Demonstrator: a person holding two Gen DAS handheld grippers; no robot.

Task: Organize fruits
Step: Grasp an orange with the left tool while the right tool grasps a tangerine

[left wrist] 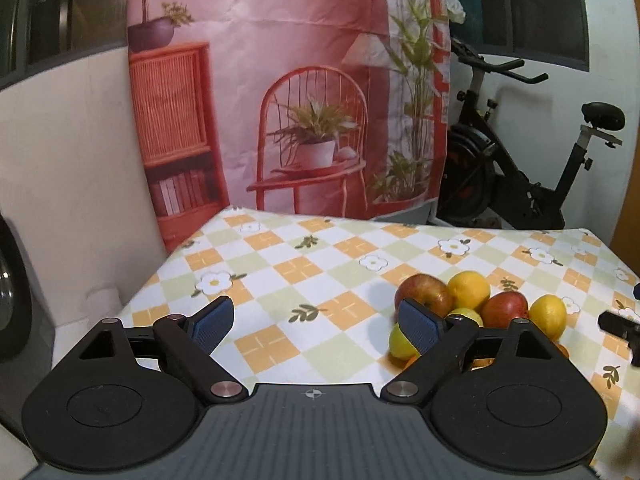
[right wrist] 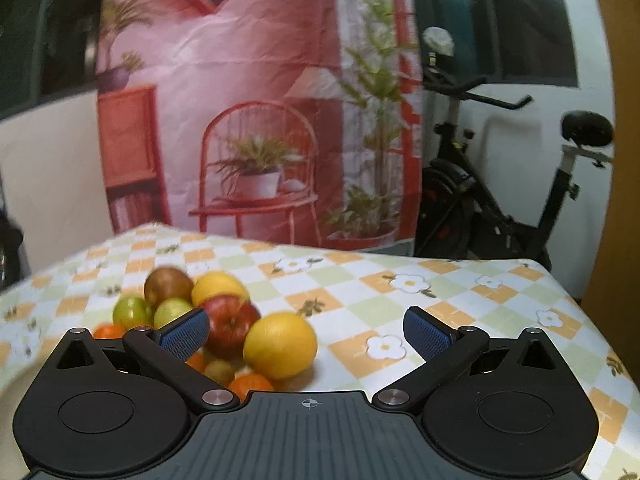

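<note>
A heap of fruit (right wrist: 212,320) lies on the bench (left wrist: 320,280), its pieces touching. A printed backdrop (left wrist: 288,80) hangs behind the bench's far edge, with an exercise bike (left wrist: 520,152) standing to its right against the wall.

A heap of fruit (right wrist: 208,324) lies on the checked cloth, its pieces touching; at the far side sits a brownish-red apple (right wrist: 168,285) beside a yellow orange (right wrist: 219,286); nearer lies a second red apple (right wrist: 232,326), stem hollow facing the camera; two green fruits (right wrist: 132,312) rest on the left; a large yellow orange (right wrist: 280,345) lies at the right near edge; small tangerines (right wrist: 250,385) and a brownish kiwi-like fruit (right wrist: 219,370) are nearest, partly hidden.
</note>
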